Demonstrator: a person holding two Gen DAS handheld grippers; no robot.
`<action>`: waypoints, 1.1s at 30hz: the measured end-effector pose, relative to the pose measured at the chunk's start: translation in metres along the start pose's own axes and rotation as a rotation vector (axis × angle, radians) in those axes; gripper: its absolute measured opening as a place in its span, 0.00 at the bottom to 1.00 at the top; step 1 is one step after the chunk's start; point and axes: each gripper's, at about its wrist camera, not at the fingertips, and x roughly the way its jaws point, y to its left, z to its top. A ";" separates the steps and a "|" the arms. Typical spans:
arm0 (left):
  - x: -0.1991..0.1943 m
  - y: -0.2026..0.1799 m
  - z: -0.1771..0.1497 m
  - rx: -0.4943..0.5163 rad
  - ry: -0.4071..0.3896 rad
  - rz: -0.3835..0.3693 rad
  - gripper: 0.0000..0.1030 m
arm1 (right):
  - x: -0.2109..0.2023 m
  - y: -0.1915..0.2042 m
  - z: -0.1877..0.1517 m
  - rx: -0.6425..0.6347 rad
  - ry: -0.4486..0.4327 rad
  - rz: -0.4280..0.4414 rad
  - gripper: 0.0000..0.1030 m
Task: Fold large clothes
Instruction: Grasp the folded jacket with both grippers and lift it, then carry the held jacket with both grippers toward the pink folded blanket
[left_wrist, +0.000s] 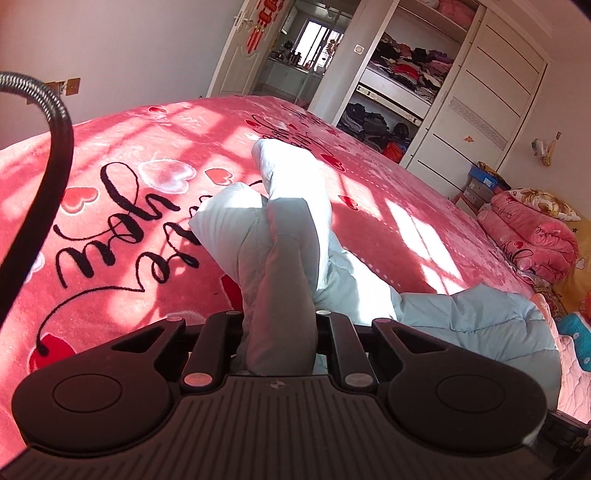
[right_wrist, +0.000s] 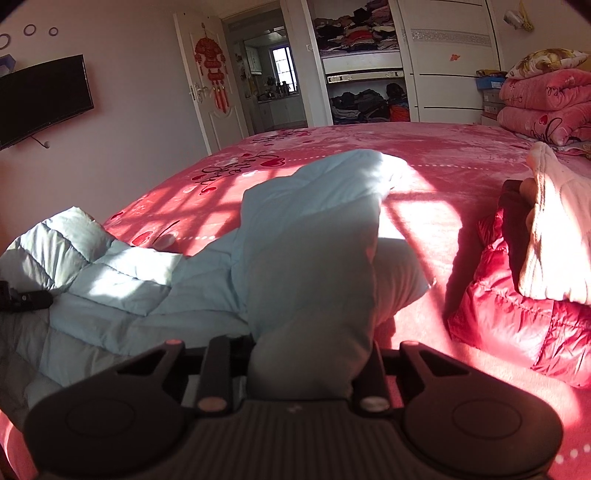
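My left claw (left_wrist: 279, 321) is clenched on a bunched part of the pale blue padded coat (left_wrist: 295, 236), my right claw (right_wrist: 306, 354) on another bunch; the coat sprawls across the pink bed (left_wrist: 129, 206).

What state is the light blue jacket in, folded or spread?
Neither: light blue jacket lies bunched, raised folds pinched in left tongs and right tongs.

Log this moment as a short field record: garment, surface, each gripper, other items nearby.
garment: pale blue padded jacket, bunched, partly lifted
surface: pink heart-print bedspread
left gripper: shut on a fold of the jacket
right gripper: shut on another fold of the jacket
nearby: red padded jacket with white knit garment on it
background: open wardrobe
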 end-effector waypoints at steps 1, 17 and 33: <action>-0.001 -0.003 0.000 0.003 -0.002 -0.005 0.14 | -0.002 0.000 0.000 -0.003 -0.004 -0.004 0.24; -0.007 -0.025 0.005 0.059 -0.032 -0.091 0.14 | -0.047 -0.017 0.002 -0.013 -0.083 -0.087 0.24; -0.010 -0.073 0.012 0.149 -0.071 -0.239 0.14 | -0.117 -0.055 0.008 0.006 -0.240 -0.229 0.24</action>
